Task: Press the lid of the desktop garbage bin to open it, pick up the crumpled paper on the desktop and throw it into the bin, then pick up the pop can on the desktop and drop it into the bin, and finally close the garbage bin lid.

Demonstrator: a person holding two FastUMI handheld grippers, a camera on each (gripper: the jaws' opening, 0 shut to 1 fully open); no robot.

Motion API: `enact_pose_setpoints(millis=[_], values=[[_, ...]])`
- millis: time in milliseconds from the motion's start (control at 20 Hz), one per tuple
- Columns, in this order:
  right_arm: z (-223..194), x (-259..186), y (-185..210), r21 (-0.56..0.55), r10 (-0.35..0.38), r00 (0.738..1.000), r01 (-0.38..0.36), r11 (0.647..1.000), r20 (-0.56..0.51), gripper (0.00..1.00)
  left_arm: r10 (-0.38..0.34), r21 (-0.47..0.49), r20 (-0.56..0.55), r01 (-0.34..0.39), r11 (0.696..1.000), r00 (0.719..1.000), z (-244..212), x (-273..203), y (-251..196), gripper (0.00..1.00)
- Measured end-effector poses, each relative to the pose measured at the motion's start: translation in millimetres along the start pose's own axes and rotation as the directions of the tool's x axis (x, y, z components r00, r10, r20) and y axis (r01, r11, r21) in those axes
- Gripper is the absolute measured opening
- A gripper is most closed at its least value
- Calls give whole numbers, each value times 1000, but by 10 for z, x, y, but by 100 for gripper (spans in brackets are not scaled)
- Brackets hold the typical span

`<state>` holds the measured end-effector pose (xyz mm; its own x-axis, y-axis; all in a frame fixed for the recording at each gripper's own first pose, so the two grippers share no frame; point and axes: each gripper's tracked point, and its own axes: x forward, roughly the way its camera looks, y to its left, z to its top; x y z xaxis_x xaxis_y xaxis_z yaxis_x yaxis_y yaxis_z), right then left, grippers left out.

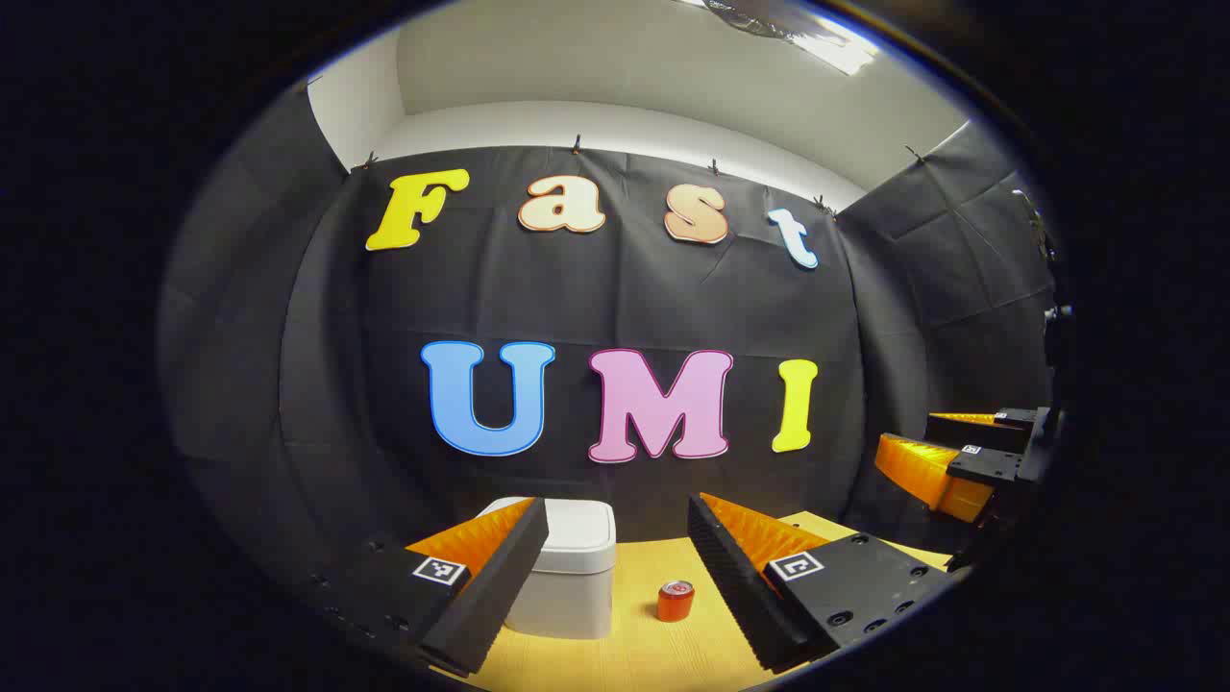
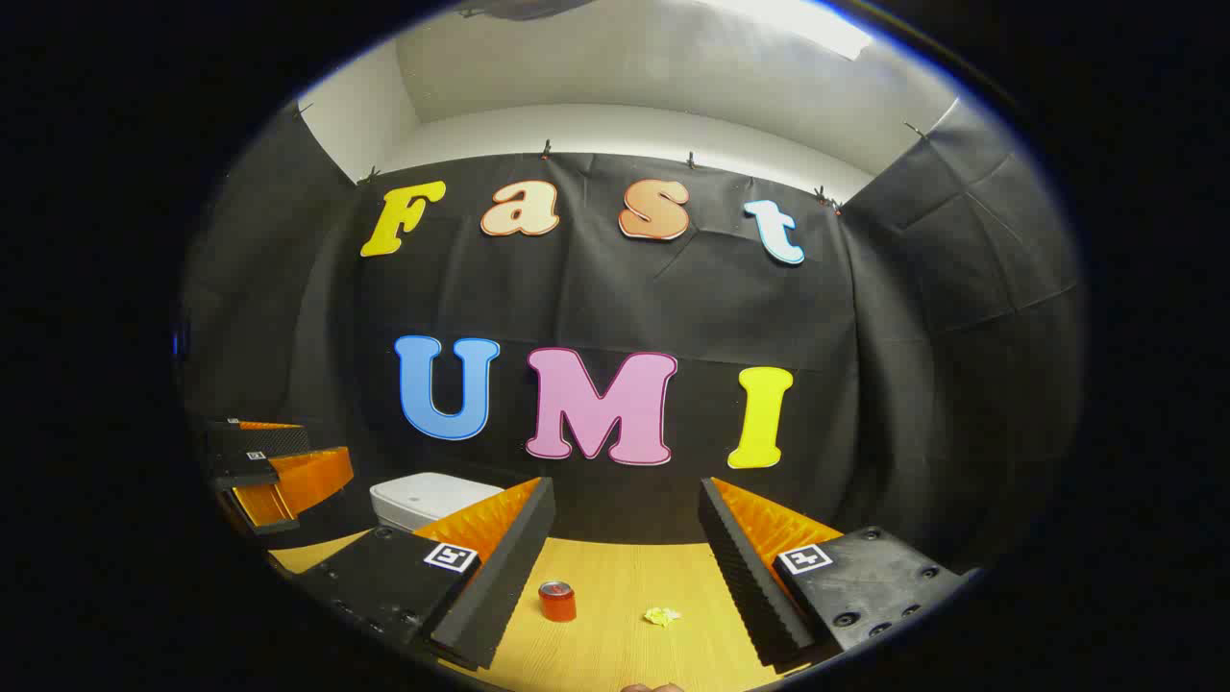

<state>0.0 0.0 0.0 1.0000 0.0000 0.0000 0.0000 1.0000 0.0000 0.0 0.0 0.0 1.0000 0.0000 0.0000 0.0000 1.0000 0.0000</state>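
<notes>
Both grippers wide apart, empty, above the bench point(image 1: 644, 654). Left gripper point(image 1: 615, 538) view: bin point(image 1: 567, 577), lid down, 7 o'clock; pop can point(image 1: 676, 601) just right of it. Right gripper point(image 2: 625, 524) view adds crumpled paper point(image 2: 661, 616) near the can at 6 o'clock.

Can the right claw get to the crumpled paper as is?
Probably yes: the right claw is open, the crumpled paper lies on bare desktop ahead, pop can apart to one side.
</notes>
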Motion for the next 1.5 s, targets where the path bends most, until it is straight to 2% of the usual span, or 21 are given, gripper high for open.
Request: enact_pose_setpoints(millis=[600,800,950,1500], values=[[5,3,53,-13,18,1000,-18,1000,-17,97,0,-40,-7,0,999,1000,-7,-48,13,98],[227,-9,6,-3,2,999,-2,1000,50,97,-20,-29,-9,20,999,1000,-12,-45,-13,98],[214,-1,31,-25,8,998,-6,1000,55,97,-37,-29,-12,37,999,999,-14,-29,-41,98],[141,154,77,-25,13,1000,-12,1000,27,97,-26,-26,-76,24,999,997,-64,316,102,98]])
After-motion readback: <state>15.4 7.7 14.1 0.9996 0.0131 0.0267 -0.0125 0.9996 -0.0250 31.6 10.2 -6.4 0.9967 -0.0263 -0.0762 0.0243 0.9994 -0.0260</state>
